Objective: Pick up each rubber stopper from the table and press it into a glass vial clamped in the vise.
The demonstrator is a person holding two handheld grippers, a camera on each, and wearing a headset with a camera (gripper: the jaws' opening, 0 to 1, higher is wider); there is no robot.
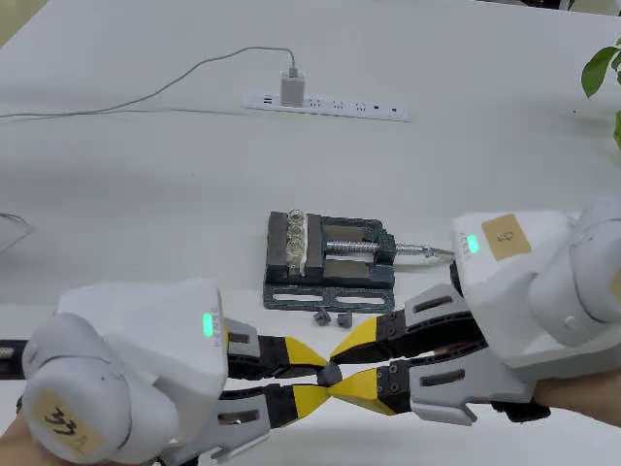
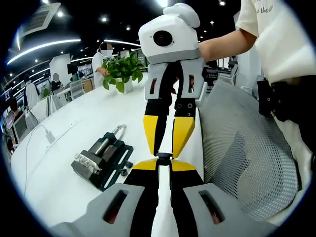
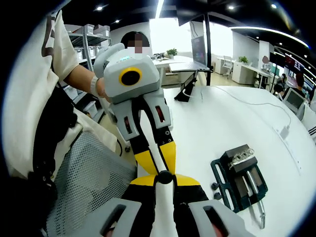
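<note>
Holding both hands low over the near part of the bench (image 1: 146,194), I had the left gripper (image 2: 164,165) and the right gripper (image 3: 164,181) meeting tip to tip. Each pair of fingers was drawn together on the same small dark stopper (image 1: 331,373); which pair truly bore it I could not tell. The vise (image 1: 330,264) lay straight ahead of that meeting point, well apart from it, with its screw running out to my right. The glass vials (image 1: 294,238) stood in a short row at its left end, the row running away from me. So the target sat forward and a little left of the stopper. Two loose stoppers (image 1: 320,316) (image 1: 343,318) lay on the bench between us, just before the vise's base. Both hands looked about equally near. I judged the carry had to go forward over those two, then down onto a vial mouth.
</note>
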